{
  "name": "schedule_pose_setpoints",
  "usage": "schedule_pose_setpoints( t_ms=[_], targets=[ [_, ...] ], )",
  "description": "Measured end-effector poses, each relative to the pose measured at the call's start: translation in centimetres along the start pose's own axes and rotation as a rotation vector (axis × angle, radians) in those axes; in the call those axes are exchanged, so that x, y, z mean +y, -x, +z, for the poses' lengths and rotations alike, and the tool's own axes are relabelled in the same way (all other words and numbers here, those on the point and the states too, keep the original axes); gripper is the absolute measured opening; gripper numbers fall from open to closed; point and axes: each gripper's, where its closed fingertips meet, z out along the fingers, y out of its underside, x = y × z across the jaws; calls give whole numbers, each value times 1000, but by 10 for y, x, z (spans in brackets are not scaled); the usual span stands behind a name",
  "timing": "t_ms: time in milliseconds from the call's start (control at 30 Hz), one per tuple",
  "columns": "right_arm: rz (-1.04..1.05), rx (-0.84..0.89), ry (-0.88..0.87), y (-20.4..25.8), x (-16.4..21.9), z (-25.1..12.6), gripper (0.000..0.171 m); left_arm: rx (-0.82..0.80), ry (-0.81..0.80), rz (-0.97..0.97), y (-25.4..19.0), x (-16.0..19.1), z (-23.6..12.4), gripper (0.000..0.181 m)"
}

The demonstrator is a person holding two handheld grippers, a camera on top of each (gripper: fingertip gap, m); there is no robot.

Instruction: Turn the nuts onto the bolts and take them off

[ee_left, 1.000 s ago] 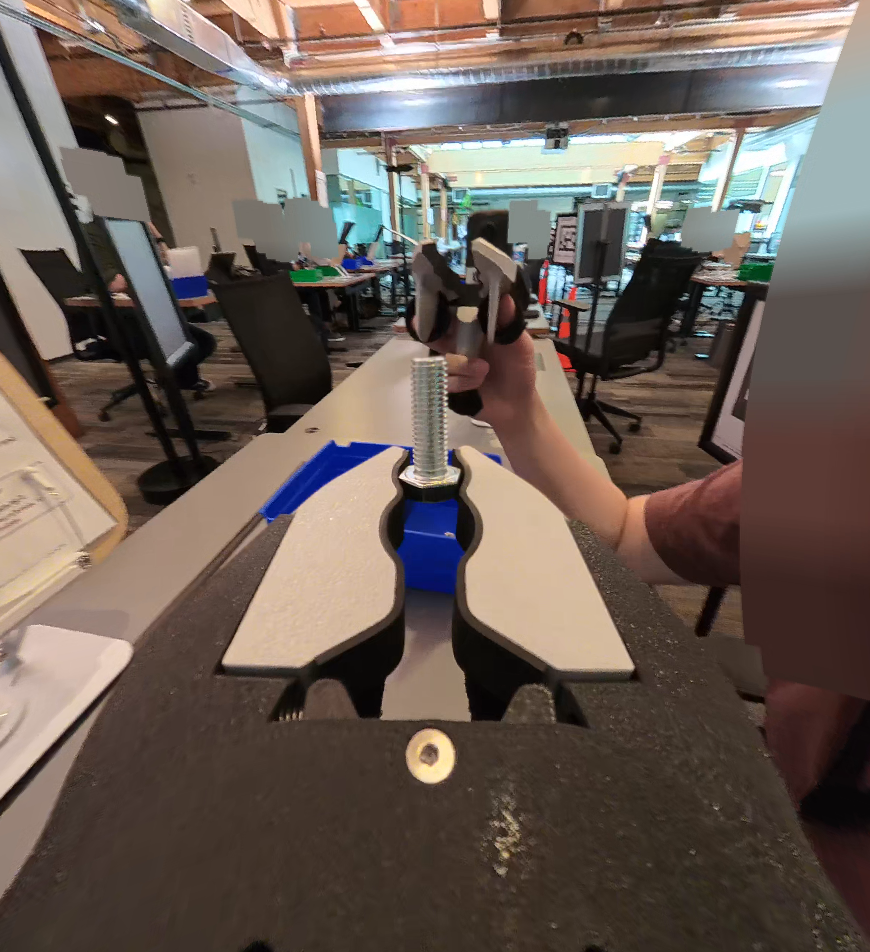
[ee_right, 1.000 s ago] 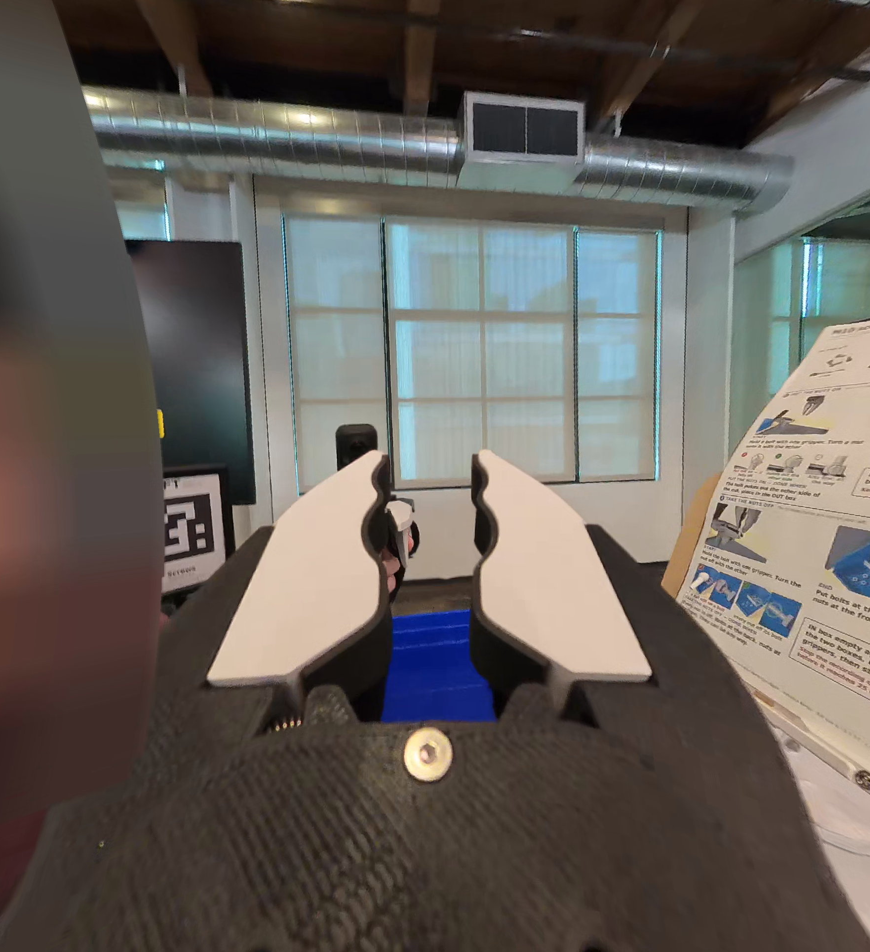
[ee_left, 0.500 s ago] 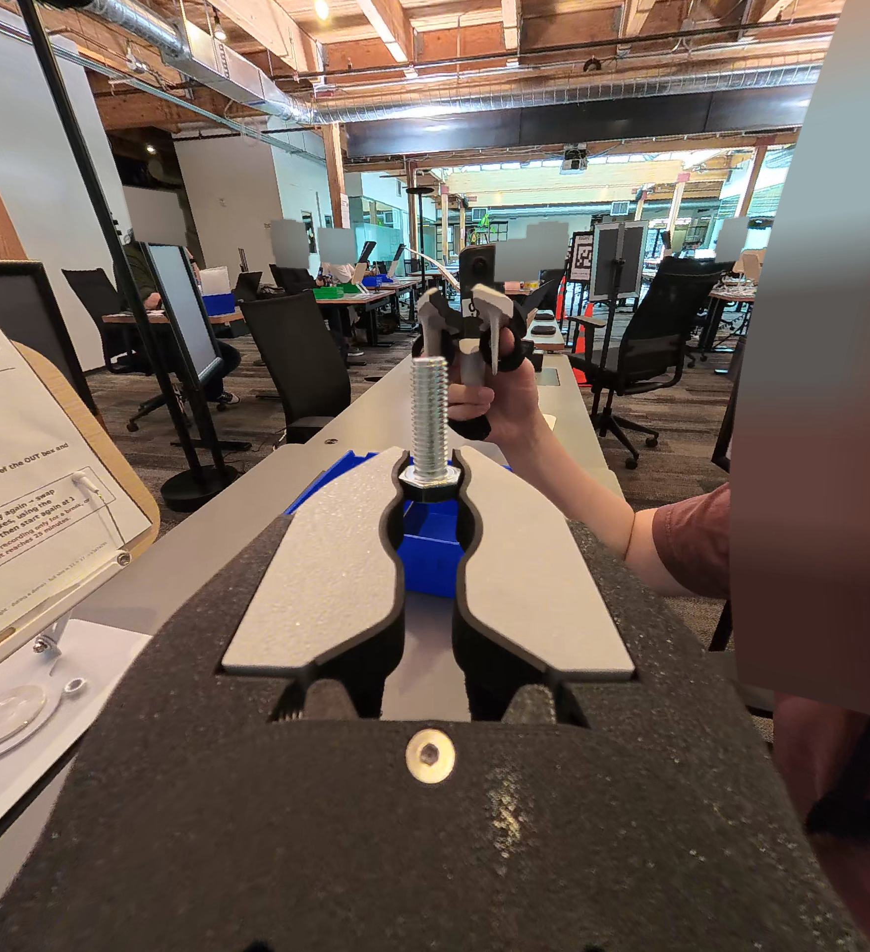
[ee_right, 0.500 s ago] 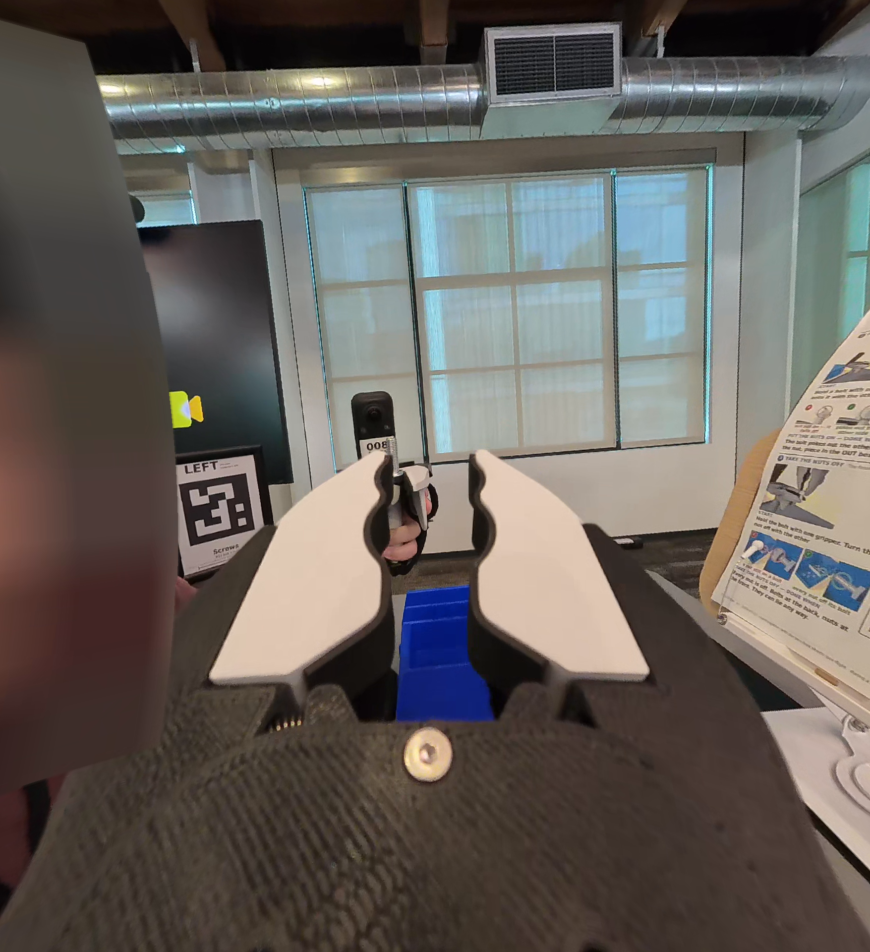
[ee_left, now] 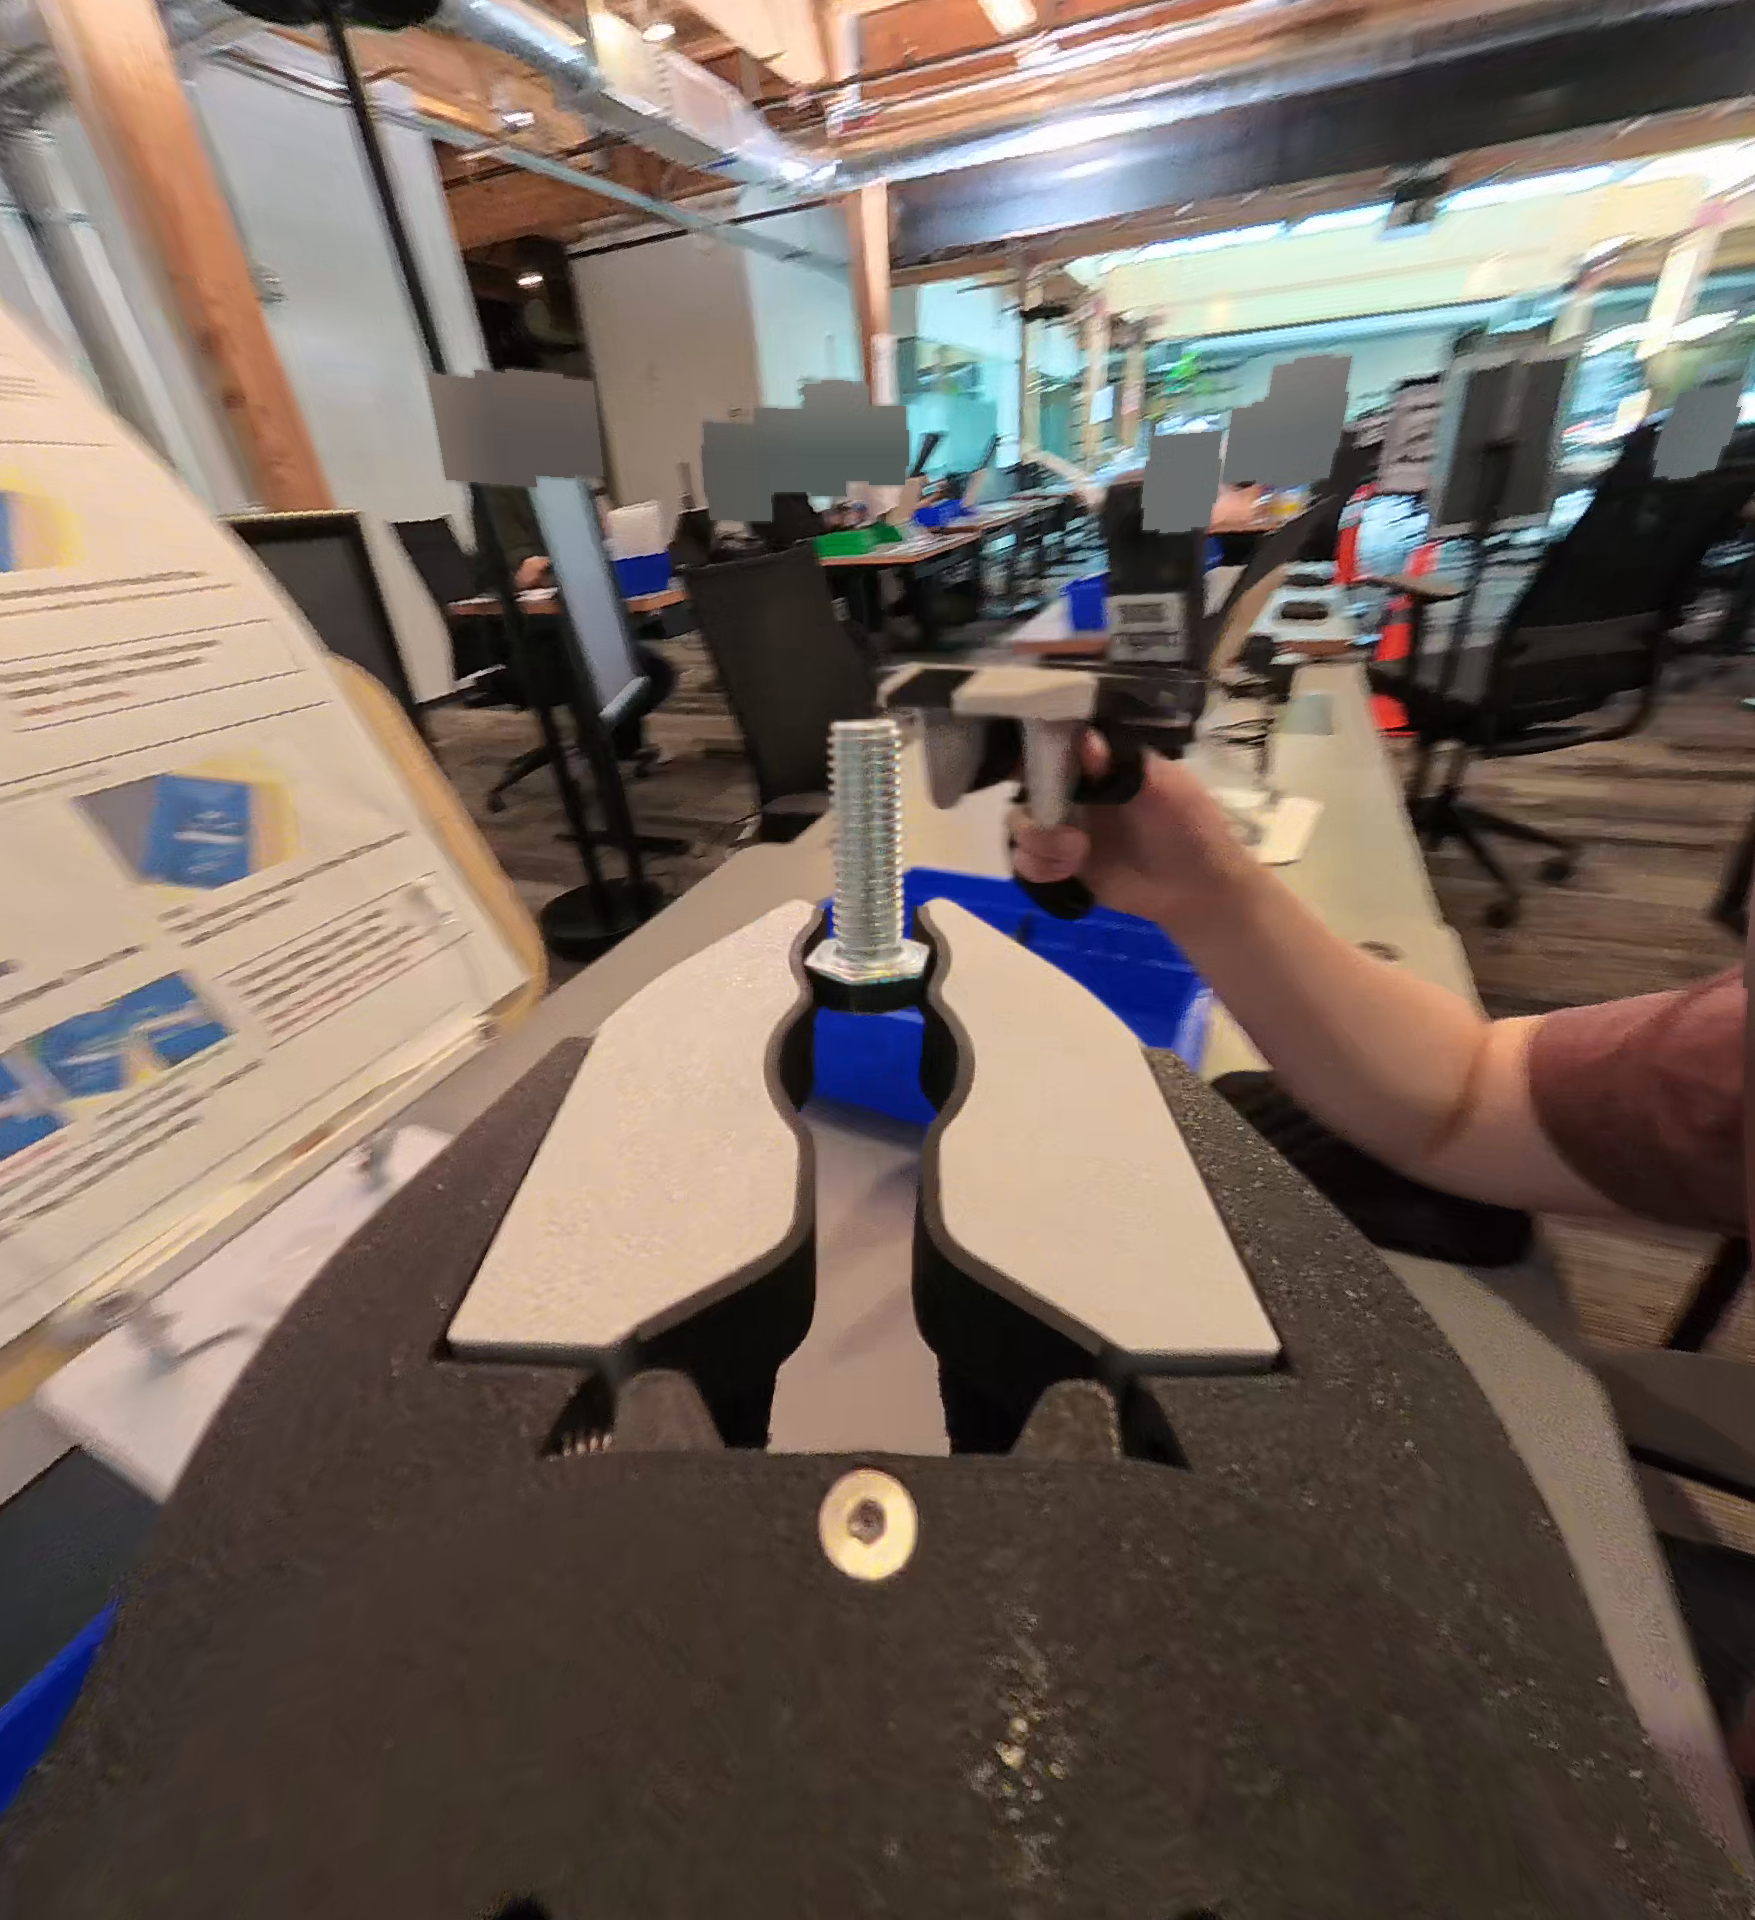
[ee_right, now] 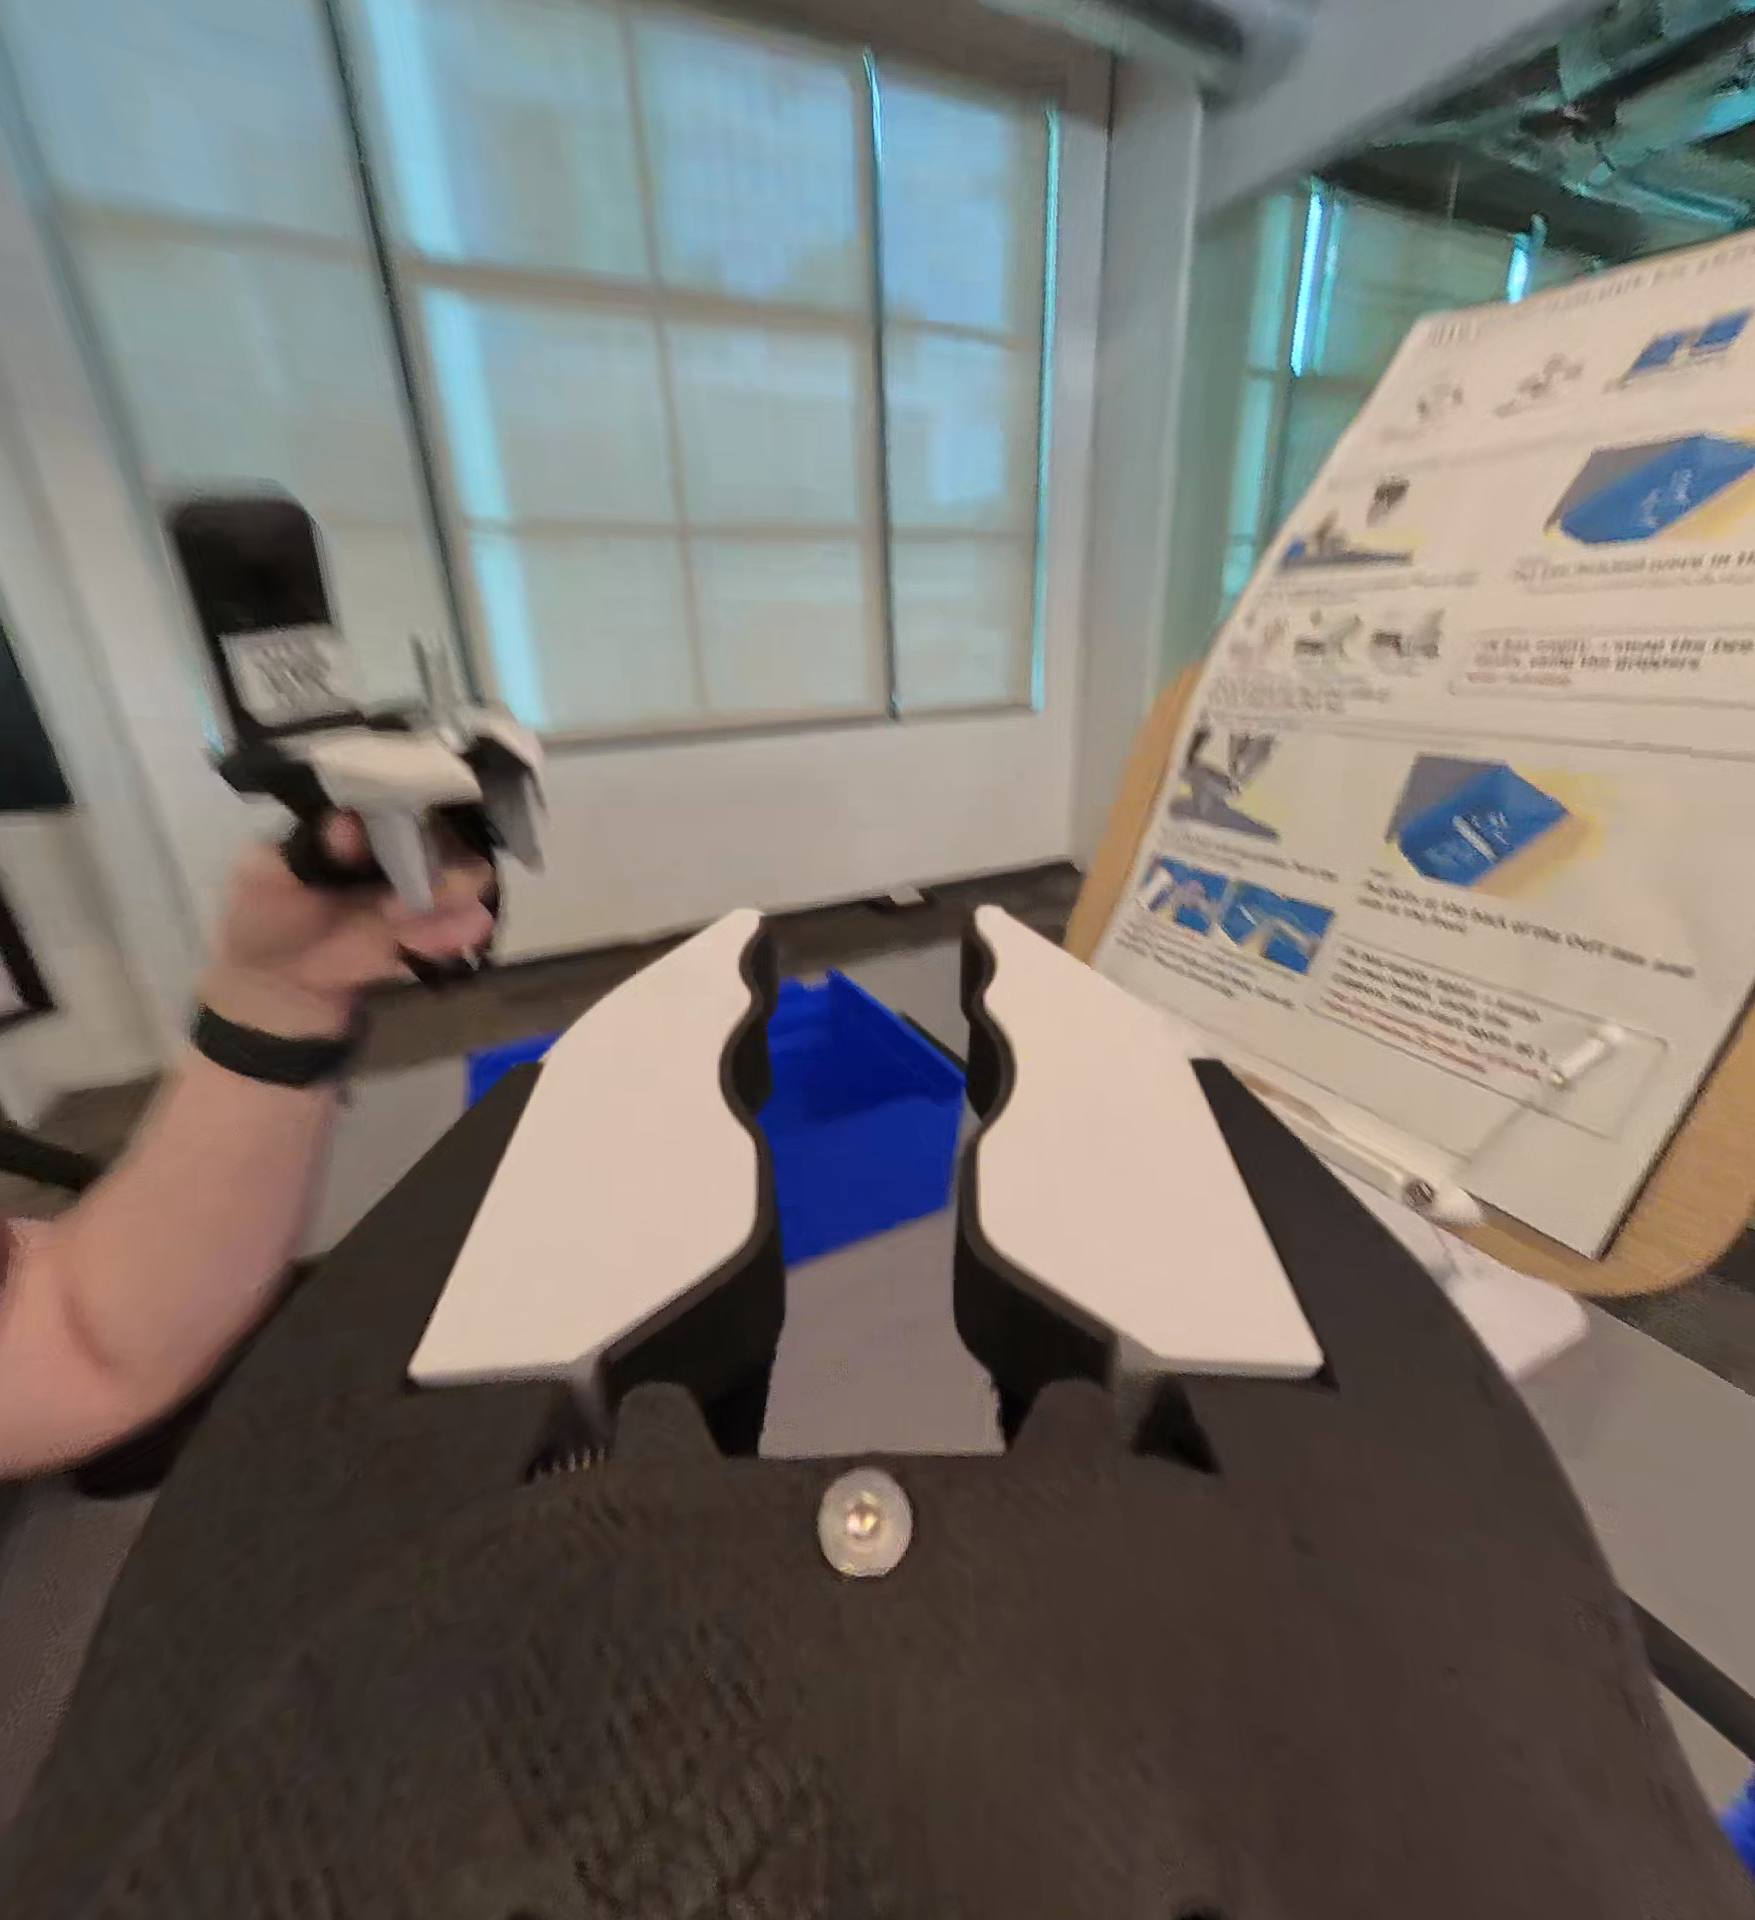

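Your left gripper (ee_left: 865,961) fingers are pinching the bolt (ee_left: 864,847) by its head, shank pointing straight up. Right gripper (ee_right: 865,977) is hanging spread and empty, off to the bolt's right, no nut visible.

The bolt (ee_left: 865,844) is bright metal, its threads shiny and ridged, its hex head smooth. The left hand-held gripper (ee_left: 865,971) has pale finger (ee_left: 644,1143) faces with a fine grainy, matt texture, set in a black body that looks rough and speckled — almost foam-like. A glossy metal screw (ee_left: 868,1525) sits in that body. The right hand-held gripper (ee_right: 865,971) has smoother, matt white fingers (ee_right: 1112,1174). The bin (ee_right: 852,1112) is glossy blue plastic. The worktop (ee_left: 1340,790) is smooth, matt grey. The instruction sheet (ee_right: 1455,790) is paper on a wooden board (ee_right: 1683,1247).
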Motion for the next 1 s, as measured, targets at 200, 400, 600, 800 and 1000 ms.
schedule_pose_setpoints(
  t_ms=[200,400,600,800,1000],
  targets=[
    [-125,209,295,-16,101,52,38,-191,22,47,34,-4,-30,15],
    [-187,462,412,-88,186,85,34,-281,24,31,57,-1,-48,15],
    [-149,598,510,-169,256,101,34,-195,5,-89,64,7,-46,14],
    [-191,661,590,-208,286,119,35,-178,-26,-139,75,7,-56,14],
    [-162,705,689,-226,303,134,38,-164,-58,-189,81,5,-65,14]
  ],
)
